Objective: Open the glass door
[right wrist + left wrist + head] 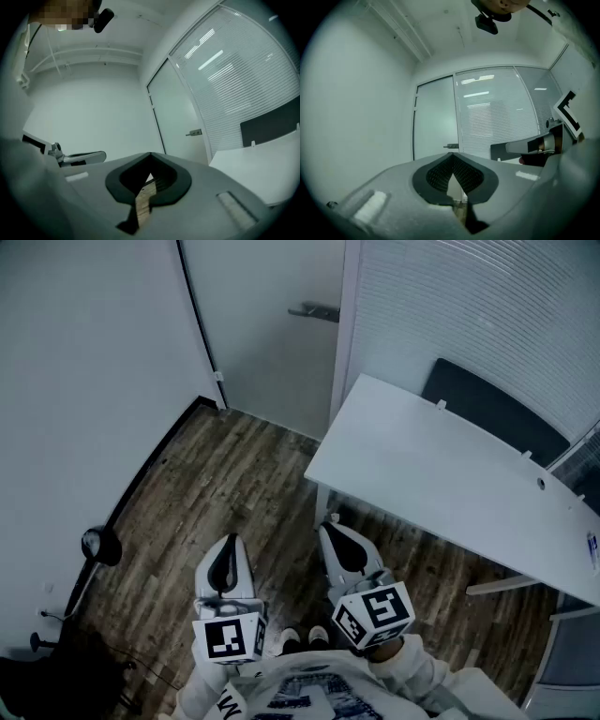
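The frosted glass door (267,324) stands closed at the far end of the room, its metal lever handle (314,311) on the right side. In the left gripper view the door (433,124) and handle (451,146) lie straight ahead. From the right gripper view, the door (176,112) and handle (193,133) sit ahead to the right. Both grippers are held level, well short of the door. My left gripper (230,542) (452,153) is shut and holds nothing. My right gripper (331,521) (150,153) also has its jaws together, nothing in them.
A white table (450,479) juts out on the right, with a dark panel (492,409) behind it against the blinds. A plain wall (84,399) runs along the left. Black equipment (98,545) stands low at the left wall. Wooden floor (234,474) leads to the door.
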Tool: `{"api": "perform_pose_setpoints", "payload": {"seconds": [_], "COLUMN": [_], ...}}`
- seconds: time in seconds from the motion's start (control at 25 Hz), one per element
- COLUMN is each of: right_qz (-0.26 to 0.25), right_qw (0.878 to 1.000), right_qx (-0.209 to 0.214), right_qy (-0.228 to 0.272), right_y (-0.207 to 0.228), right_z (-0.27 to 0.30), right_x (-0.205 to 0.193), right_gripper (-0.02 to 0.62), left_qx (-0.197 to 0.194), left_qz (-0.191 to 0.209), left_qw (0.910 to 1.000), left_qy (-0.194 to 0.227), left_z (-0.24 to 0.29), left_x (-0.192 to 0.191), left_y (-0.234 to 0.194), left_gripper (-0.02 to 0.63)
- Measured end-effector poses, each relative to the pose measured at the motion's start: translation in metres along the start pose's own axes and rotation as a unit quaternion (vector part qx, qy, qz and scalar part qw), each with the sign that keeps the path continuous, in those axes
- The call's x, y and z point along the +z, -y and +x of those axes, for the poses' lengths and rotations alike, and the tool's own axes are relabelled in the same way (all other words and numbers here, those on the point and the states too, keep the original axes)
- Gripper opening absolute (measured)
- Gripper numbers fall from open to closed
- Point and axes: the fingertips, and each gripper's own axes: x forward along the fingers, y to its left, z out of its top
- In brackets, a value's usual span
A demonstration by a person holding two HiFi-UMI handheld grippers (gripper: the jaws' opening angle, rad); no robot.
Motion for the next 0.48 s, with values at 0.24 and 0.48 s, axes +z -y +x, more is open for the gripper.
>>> {"api": "perform_pose_setpoints", "payload": {"seconds": [0.24,0.48], "right_qz": [0.005,0.0], "right_qw": [1.0,1.0], "right_qx": [-0.006,0.005], "right_qy": [0.005,0.013], "right_y": [0.017,0.027], "right_z": [-0.011,-0.022], "right_x": [0.005,0.009], "right_gripper": [0.002,0.003], "left_qx": [-0.001,-0.004], "left_qz": [0.002,0.009], "left_qw": [1.0,0.9999], "left_qy": [-0.004,-0.002], "left_z": [0.005,0.009], "left_x": [0.001,-0.001], "left_y": [0.016,0.034], "left_gripper": [0.005,0.006]}}
